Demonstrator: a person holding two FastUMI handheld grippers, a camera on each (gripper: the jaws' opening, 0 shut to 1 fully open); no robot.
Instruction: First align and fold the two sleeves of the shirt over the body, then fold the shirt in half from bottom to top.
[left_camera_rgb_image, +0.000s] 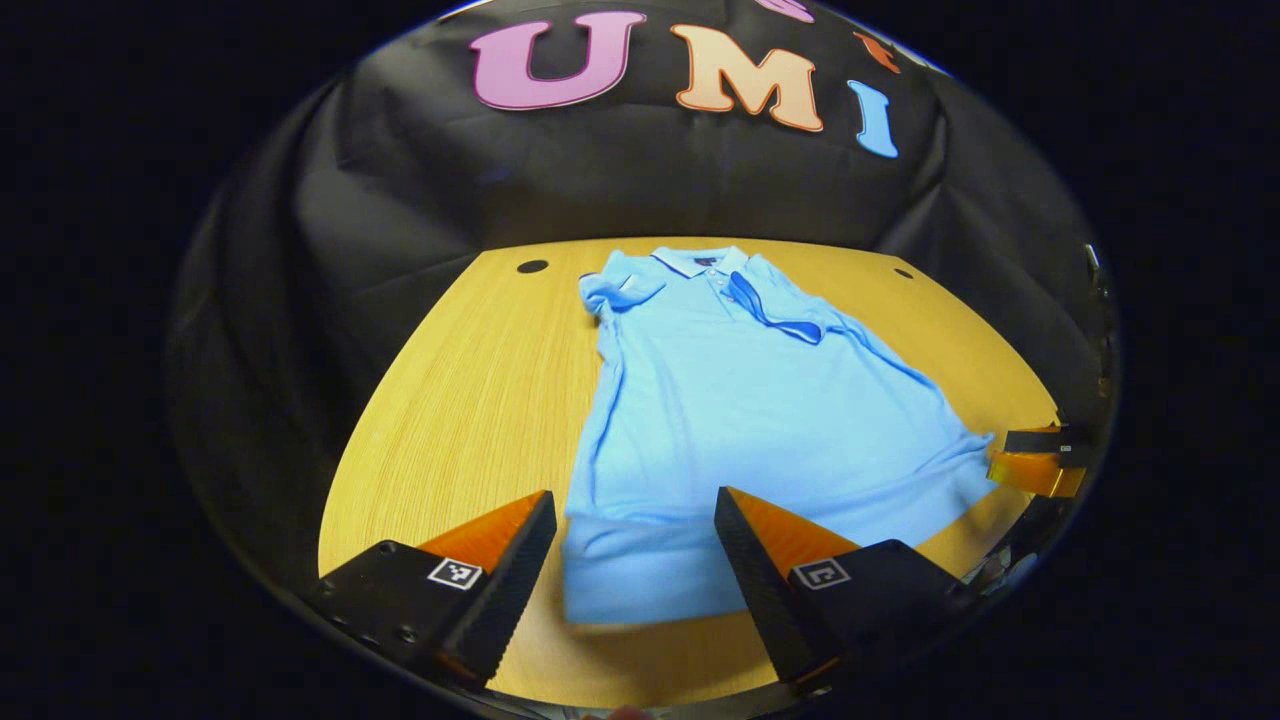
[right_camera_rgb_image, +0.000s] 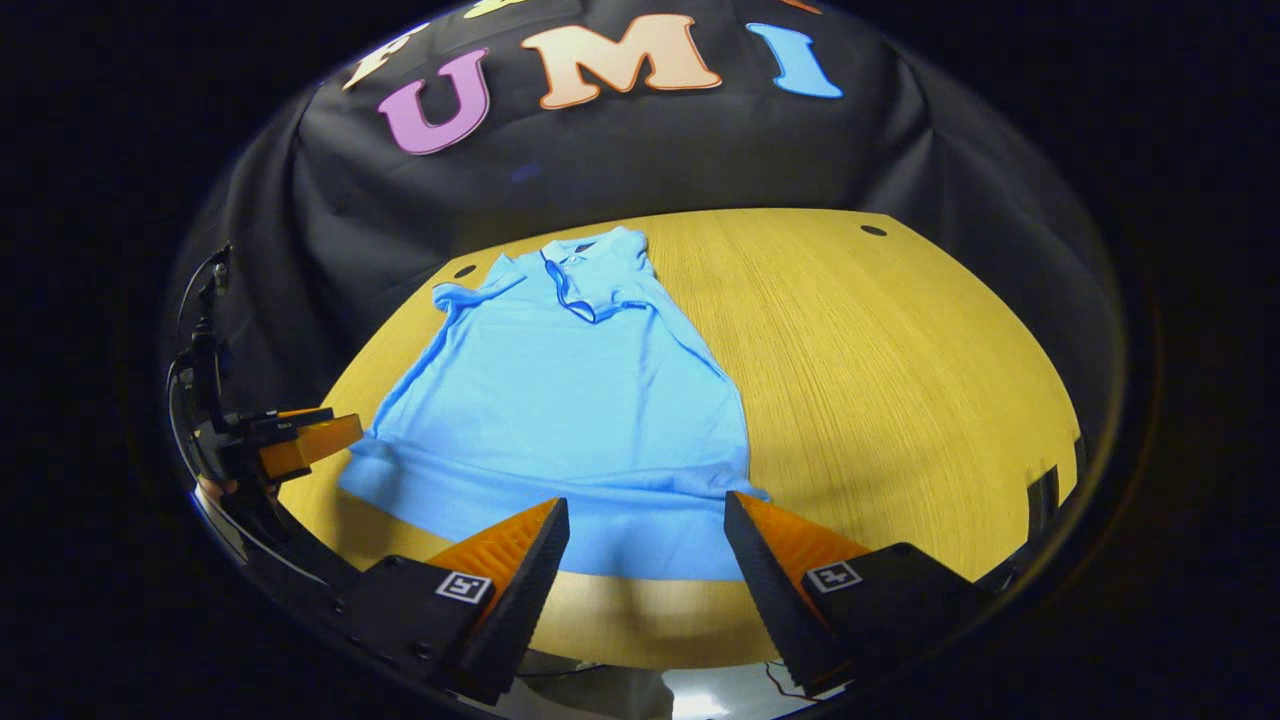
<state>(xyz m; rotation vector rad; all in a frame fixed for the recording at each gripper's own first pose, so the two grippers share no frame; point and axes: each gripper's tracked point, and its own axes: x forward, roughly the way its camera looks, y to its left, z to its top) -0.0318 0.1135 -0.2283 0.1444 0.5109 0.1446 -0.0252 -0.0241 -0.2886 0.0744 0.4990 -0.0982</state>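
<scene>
Jaws of left gripper (left_camera_rgb_image: 634, 510) and right gripper (right_camera_rgb_image: 646, 515) spread apart, over the blue shirt's (left_camera_rgb_image: 740, 400) hem at near edge of the wooden table (right_camera_rgb_image: 900, 380). Sleeves folded in. Black cloth wall (right_camera_rgb_image: 620, 170) behind.

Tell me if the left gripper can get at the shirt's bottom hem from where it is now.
Probably yes. The left gripper has its jaws open, with the bottom hem of the shirt lying flat on the table between them, and nothing in the way.
</scene>
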